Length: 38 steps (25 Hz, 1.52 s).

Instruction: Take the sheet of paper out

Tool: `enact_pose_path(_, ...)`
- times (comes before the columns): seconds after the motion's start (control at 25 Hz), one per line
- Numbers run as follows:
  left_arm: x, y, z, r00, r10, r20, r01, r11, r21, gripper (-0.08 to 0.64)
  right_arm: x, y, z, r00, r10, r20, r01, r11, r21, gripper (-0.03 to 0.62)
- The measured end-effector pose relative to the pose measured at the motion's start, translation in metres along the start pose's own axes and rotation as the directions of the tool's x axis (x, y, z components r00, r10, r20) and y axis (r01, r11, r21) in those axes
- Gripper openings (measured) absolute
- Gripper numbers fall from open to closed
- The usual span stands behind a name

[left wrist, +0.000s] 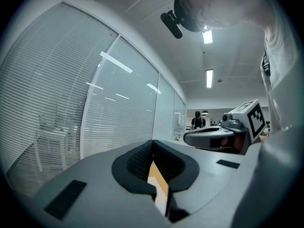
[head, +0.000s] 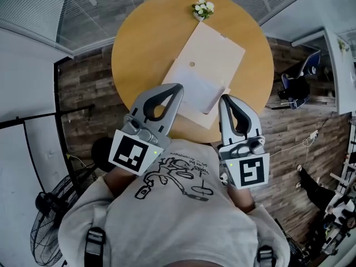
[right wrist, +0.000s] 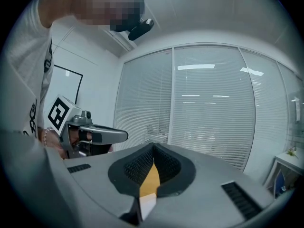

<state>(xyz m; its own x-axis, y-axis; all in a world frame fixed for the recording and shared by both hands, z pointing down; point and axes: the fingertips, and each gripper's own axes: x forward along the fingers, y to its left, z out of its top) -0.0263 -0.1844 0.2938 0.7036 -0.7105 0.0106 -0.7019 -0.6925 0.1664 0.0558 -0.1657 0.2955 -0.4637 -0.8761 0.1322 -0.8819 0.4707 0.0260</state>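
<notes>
Both tools are clenched with nothing between the jaws. The left tool and the right tool are held over the near edge of the round tabletop. The sheet of paper lies between their tips, resting on a beige envelope.

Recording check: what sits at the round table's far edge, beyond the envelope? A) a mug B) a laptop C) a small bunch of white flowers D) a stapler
C: a small bunch of white flowers sits at the table rim just beyond the envelope.
</notes>
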Motion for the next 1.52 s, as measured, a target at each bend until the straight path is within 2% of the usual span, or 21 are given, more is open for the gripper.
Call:
enact_pose_path(0.4, -0.001, 0.007, -0.002, 1.0, 0.005, 0.004, -0.005, 1.0, -0.002, 0.021, 0.02, -0.001, -0.035, 0.998, 0.029, -0.05, -0.032, 0.998, -0.053, 0.028)
enact_pose_path(0.68, -0.002, 0.008, 0.001, 1.0, 0.008, 0.01, -0.008, 1.0, 0.001, 0.021, 0.034, 0.0, -0.075, 0.992, 0.062, -0.113, -0.075, 0.991, -0.111, 0.038)
enact_pose_path(0.88, -0.002, 0.012, 0.002, 1.0, 0.011, 0.015, -0.011, 1.0, 0.002, 0.021, 0.041, -0.005, -0.12, 0.962, 0.057, -0.266, -0.084, 0.992, -0.092, 0.048)
enact_pose_path(1.52, 0.0, 0.018, 0.001, 1.0, 0.027, 0.012, -0.027, 1.0, -0.002, 0.021, 0.068, -0.027, -0.222, 0.899, 0.064, -0.434, -0.136, 0.981, -0.137, 0.064)
